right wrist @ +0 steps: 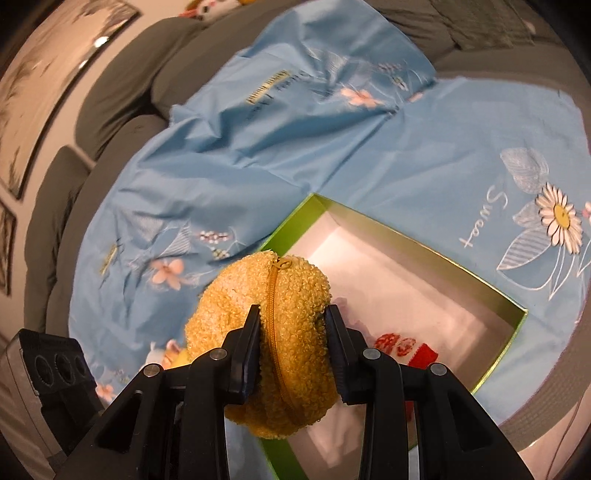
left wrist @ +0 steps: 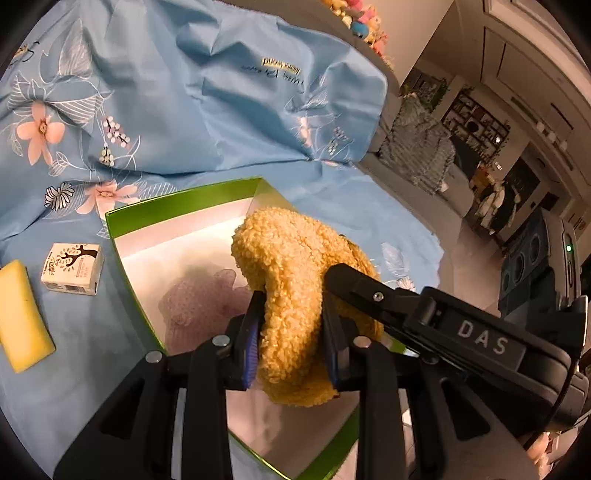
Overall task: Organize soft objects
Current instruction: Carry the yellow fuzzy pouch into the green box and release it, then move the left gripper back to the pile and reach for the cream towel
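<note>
A fuzzy yellow zip pouch (left wrist: 295,280) hangs over the open green box (left wrist: 177,205), held from both sides. My left gripper (left wrist: 291,332) is shut on its lower fold, blue pads pressed into the fleece. From the right, the other gripper's black finger (left wrist: 354,284) bites its side. In the right wrist view my right gripper (right wrist: 293,332) is shut on the pouch (right wrist: 236,295) across its zipper, above the near corner of the box (right wrist: 480,280). A pale purple soft item (left wrist: 199,306) and a red-and-white piece (right wrist: 402,347) lie on the box's white floor.
A blue floral sheet (left wrist: 155,92) covers the sofa under the box. Left of the box lie a small white tissue pack (left wrist: 72,267) and a yellow sponge (left wrist: 20,314). Grey sofa cushions (right wrist: 122,88) rise behind. Plush toys (left wrist: 364,22) sit on the sofa back.
</note>
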{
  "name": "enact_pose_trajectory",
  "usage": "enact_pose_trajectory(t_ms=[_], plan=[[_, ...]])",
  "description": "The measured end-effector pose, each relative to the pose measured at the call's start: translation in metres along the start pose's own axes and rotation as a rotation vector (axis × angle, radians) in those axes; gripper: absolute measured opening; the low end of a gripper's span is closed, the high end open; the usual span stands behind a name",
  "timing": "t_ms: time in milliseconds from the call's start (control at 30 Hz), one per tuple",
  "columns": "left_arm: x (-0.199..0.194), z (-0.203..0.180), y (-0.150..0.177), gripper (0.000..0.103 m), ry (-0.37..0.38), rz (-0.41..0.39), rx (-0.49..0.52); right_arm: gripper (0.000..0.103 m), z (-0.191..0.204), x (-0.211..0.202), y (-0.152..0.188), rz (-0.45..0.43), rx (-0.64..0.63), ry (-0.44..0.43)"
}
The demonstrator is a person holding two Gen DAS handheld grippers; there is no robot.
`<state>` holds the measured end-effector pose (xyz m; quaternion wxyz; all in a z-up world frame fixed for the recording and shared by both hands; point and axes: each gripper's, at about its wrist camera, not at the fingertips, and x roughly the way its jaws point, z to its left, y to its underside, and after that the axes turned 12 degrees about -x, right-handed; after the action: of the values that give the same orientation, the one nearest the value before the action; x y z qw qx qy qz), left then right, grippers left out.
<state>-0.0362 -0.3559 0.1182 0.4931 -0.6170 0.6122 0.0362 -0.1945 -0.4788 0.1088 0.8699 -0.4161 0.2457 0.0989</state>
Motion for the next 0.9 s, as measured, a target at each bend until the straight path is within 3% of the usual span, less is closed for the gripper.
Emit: enact_pose_trajectory(t_ms=[233,300,333,433,500,667,833,900], plan=[[0.01,0.012,0.006,0.031,-0.052,0.028,-0.022,0.036,-0.02,0.026,0.001,0.063,0.06,0.099],[0.008,0.016,0.007,0.039,-0.041,0.032,-0.04,0.038,-0.021,0.03,0.002,0.075,0.066,0.124],[0.004,0.018,0.008,0.049,-0.045,0.028,-0.047,0.039,-0.021,0.029,0.002,0.074,0.068,0.128],[-0.011,0.023,0.013,0.053,-0.096,-0.018,-0.023,0.053,-0.017,0.023,0.002,0.042,0.056,0.147],[-0.017,0.031,0.015,0.054,-0.114,-0.032,-0.029,0.08,-0.011,0.016,0.001,0.012,0.032,0.182],[-0.047,0.052,0.023,0.07,-0.13,-0.065,-0.076,0.082,0.01,0.004,0.002,-0.062,-0.052,0.223],[-0.081,0.069,0.037,0.078,-0.191,-0.12,-0.069,0.088,0.032,0.005,0.007,-0.065,-0.095,0.199],[-0.097,0.085,0.045,0.081,-0.213,-0.139,-0.099,0.095,0.044,0.007,0.01,-0.061,-0.132,0.216]])
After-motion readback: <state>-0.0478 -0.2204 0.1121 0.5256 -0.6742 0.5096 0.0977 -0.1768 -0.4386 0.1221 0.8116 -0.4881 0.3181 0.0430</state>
